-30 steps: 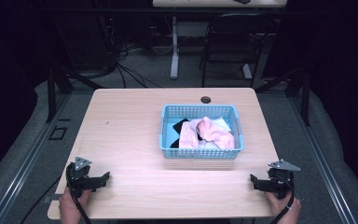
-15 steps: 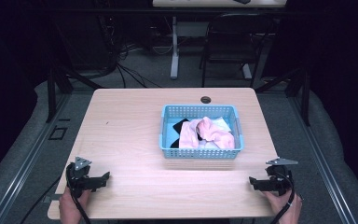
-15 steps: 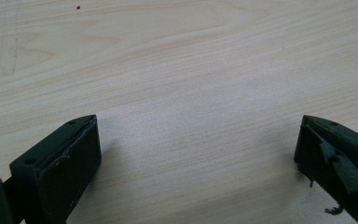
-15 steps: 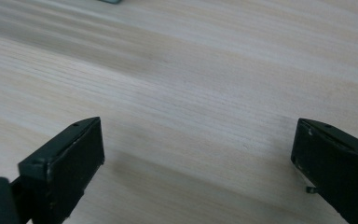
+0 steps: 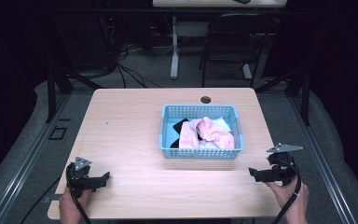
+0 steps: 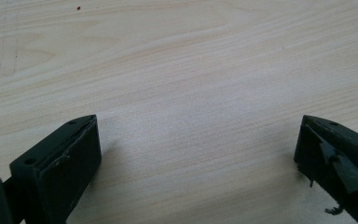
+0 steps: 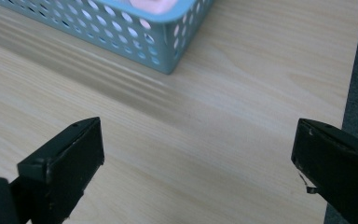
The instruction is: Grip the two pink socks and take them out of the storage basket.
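A light blue perforated basket [image 5: 200,152] stands right of the table's middle, holding pink cloth [image 5: 208,133], some black cloth [image 5: 179,127] and white cloth [image 5: 222,123]. My left gripper [image 5: 101,178] rests near the front left corner, open, with bare wood between its jaws [image 6: 196,154]. Near the front right edge my right gripper [image 5: 254,172] is open too, a little in front of the basket's near right corner [image 7: 168,42]. Its own view has nothing but tabletop between the two jaws [image 7: 198,163].
The wooden table [image 5: 121,130] has a cable hole [image 5: 205,99] at its far edge. A black chair [image 5: 228,44] and cables lie on the floor beyond. The table's right edge [image 7: 349,93] runs close to my right gripper.
My right gripper has shifted very slightly; the left gripper and the basket have stayed where they were.
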